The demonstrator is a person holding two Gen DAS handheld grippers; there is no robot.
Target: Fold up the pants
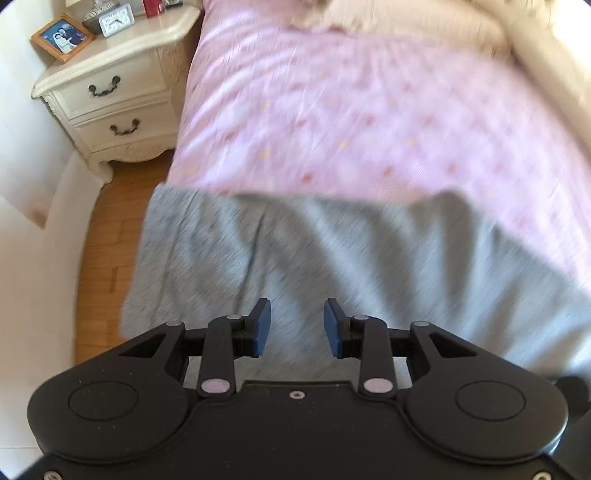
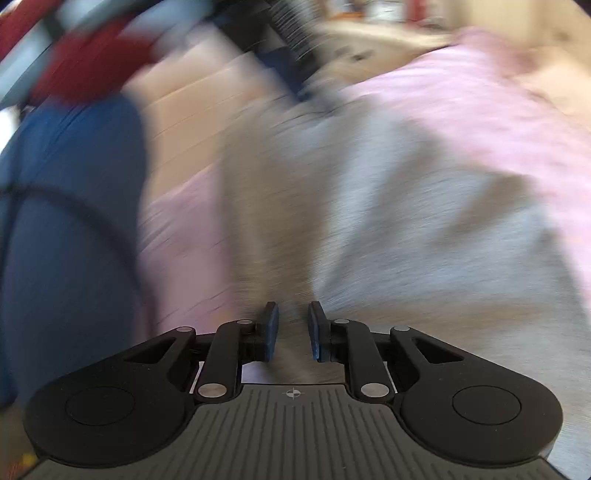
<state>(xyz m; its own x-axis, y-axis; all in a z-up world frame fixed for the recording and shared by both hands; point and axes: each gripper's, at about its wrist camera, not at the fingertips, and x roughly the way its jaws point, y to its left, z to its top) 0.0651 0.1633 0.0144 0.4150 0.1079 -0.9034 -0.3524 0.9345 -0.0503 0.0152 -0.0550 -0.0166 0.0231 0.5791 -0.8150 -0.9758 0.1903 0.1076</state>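
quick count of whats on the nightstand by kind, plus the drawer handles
picture frame: 1
clock: 1
red thing, cut off at the edge: 1
silvery ornament behind the clock, partly hidden: 1
drawer handles on the nightstand: 2
total: 6

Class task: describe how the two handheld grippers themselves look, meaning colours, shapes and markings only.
The left gripper is matte black plastic with two round side lobes, silver pivot pins, angled link arms and dark blue flat pads. The right gripper matches it, but its top plate is grey and ribbed, with a small crosshair mark.
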